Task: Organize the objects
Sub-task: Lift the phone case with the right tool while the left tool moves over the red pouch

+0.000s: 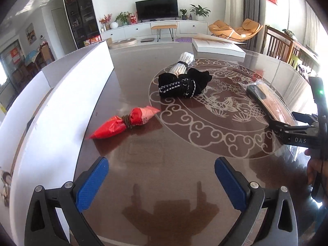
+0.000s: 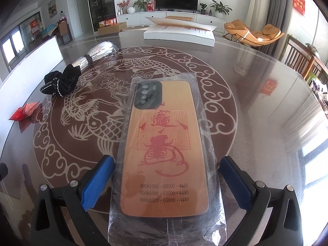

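A phone case (image 2: 166,153) in a clear plastic sleeve, orange with red print and a dark camera block, lies flat on the round table (image 2: 256,102). My right gripper (image 2: 167,161) is open, one blue pad on each side of the sleeve's near half, and neither pad presses on it. The left wrist view shows the same case (image 1: 270,104) at the right, with the right gripper (image 1: 287,121) over its near end. My left gripper (image 1: 162,170) is open over bare table, with nothing between its pads. A red packet (image 1: 125,123) tied with cord lies ahead of it to the left.
A black trimmed cloth piece (image 1: 182,84) and a silver bundle (image 1: 183,63) lie together past the red packet. A tall white box (image 1: 61,102) lines the table's left edge, and a flat white box (image 1: 219,47) sits at the far edge. A hand (image 1: 313,168) shows at the right.
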Action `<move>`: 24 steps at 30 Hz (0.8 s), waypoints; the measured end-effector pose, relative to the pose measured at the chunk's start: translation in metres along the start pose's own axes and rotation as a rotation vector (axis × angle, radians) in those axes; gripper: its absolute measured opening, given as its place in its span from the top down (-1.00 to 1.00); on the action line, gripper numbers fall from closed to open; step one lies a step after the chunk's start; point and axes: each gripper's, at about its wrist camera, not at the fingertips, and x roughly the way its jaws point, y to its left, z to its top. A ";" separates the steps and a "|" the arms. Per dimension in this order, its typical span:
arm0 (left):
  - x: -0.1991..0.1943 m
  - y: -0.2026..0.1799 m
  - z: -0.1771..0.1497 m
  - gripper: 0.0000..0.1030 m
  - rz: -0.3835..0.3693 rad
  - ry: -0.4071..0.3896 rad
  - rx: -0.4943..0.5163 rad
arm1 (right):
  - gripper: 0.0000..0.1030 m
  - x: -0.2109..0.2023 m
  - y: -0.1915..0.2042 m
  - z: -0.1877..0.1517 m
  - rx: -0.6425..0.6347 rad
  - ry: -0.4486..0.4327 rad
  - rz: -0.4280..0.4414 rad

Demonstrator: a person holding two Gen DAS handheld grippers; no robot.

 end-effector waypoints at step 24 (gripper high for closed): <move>0.076 -0.043 0.017 -1.00 -0.126 0.082 0.010 | -1.00 0.000 0.000 0.000 0.000 0.000 0.000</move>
